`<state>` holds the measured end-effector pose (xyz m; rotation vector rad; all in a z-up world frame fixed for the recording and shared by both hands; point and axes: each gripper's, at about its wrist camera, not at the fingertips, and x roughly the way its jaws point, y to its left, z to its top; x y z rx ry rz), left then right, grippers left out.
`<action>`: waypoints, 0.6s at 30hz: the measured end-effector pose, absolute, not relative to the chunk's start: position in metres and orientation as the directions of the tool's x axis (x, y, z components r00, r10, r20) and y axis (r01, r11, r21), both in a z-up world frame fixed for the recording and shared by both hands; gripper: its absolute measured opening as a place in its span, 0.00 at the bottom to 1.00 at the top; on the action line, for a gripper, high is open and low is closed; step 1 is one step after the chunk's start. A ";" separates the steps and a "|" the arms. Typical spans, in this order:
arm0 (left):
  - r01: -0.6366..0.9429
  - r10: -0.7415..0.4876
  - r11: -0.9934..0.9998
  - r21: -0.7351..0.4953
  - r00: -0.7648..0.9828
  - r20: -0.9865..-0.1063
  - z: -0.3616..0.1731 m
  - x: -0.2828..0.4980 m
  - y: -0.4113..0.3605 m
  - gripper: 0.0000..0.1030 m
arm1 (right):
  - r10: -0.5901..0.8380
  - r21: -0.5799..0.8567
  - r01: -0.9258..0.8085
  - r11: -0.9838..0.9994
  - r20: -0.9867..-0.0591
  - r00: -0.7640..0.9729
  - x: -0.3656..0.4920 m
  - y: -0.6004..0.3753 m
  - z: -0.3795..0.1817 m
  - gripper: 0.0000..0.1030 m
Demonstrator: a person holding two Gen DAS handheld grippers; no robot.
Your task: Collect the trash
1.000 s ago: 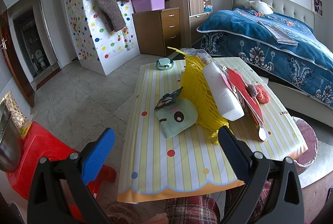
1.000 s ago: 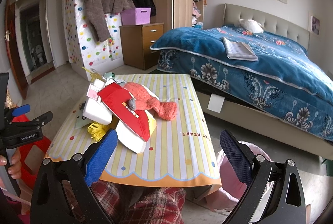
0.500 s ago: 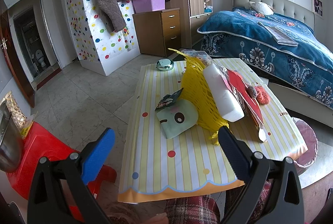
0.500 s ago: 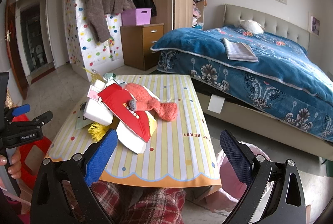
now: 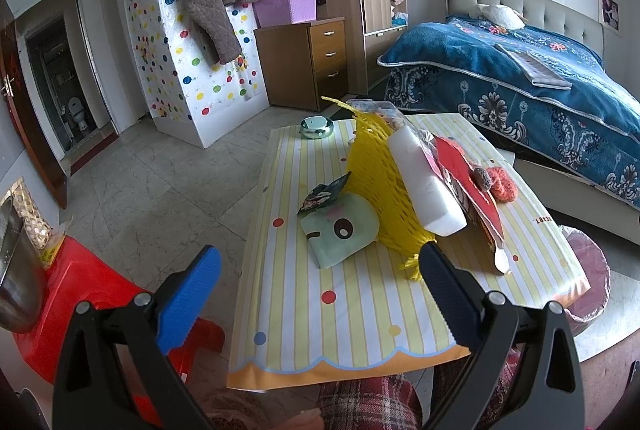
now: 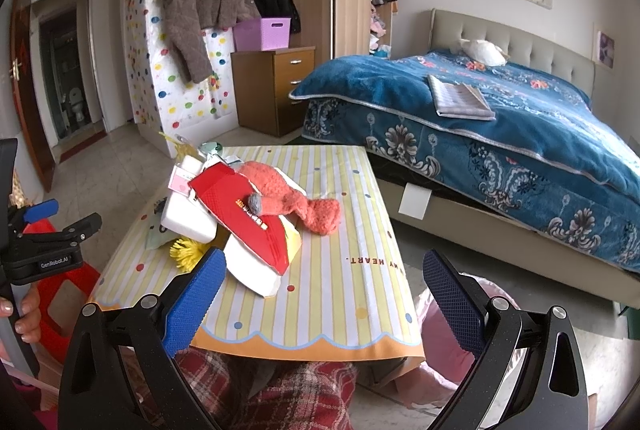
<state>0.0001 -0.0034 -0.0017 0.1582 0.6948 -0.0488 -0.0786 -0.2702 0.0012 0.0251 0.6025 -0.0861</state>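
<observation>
A heap of trash lies on the striped low table [image 5: 344, 314] [image 6: 360, 270]: yellow foam netting [image 5: 376, 182], a white foam block [image 5: 424, 182] [image 6: 186, 214], a red carton [image 5: 464, 178] [image 6: 244, 214], a pale green face packet [image 5: 340, 230] and an orange knitted piece [image 6: 296, 202]. My left gripper [image 5: 320, 294] hangs open near the table's front edge, short of the heap. My right gripper [image 6: 324, 298] is open too, above the front edge with nothing between its fingers. The left gripper's body [image 6: 44, 250] shows at the right wrist view's left edge.
A pink-lined bin [image 5: 588, 278] [image 6: 452, 314] stands right of the table. A red plastic stool [image 5: 76, 310] with a metal pot sits left. A small round tin [image 5: 317, 126] rests at the table's far end. A blue-covered bed [image 6: 480, 118] fills the right; plaid-clad knees [image 6: 280, 390] are below.
Almost nothing: both views have shifted very slightly, and the heap and both open grippers stay where they were.
</observation>
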 end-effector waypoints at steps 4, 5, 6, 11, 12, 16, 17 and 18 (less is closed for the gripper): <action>0.097 0.008 0.987 0.129 0.768 -0.640 0.000 0.000 -0.004 0.94 | -0.074 -0.002 0.088 0.996 -0.567 0.821 -0.079 -0.270 0.001 0.95; 0.097 0.008 0.987 0.129 0.769 -0.639 0.000 -0.001 -0.004 0.93 | -0.073 -0.002 0.088 0.996 -0.566 0.821 -0.079 -0.270 0.001 0.95; 0.097 0.008 0.987 0.129 0.769 -0.639 0.000 0.000 -0.004 0.93 | -0.074 -0.002 0.088 0.996 -0.566 0.821 -0.079 -0.270 0.001 0.95; 0.097 0.009 0.987 0.131 0.769 -0.639 0.002 -0.001 -0.004 0.93 | -0.075 -0.002 0.089 0.996 -0.566 0.821 -0.080 -0.271 0.001 0.95; 0.097 0.009 0.987 0.131 0.769 -0.639 0.004 -0.001 -0.005 0.93 | -0.075 -0.002 0.089 0.996 -0.566 0.821 -0.080 -0.271 0.000 0.95; 0.098 0.009 0.986 0.132 0.768 -0.640 0.005 -0.002 -0.005 0.93 | -0.075 -0.001 0.090 0.996 -0.566 0.821 -0.081 -0.271 0.000 0.95; 0.099 0.009 0.986 0.133 0.769 -0.639 0.006 -0.003 -0.006 0.93 | -0.075 -0.001 0.089 0.996 -0.566 0.821 -0.081 -0.271 0.000 0.95; 0.100 0.009 0.986 0.134 0.769 -0.639 0.005 -0.003 -0.006 0.93 | -0.074 -0.001 0.090 0.996 -0.568 0.820 -0.080 -0.271 -0.001 0.95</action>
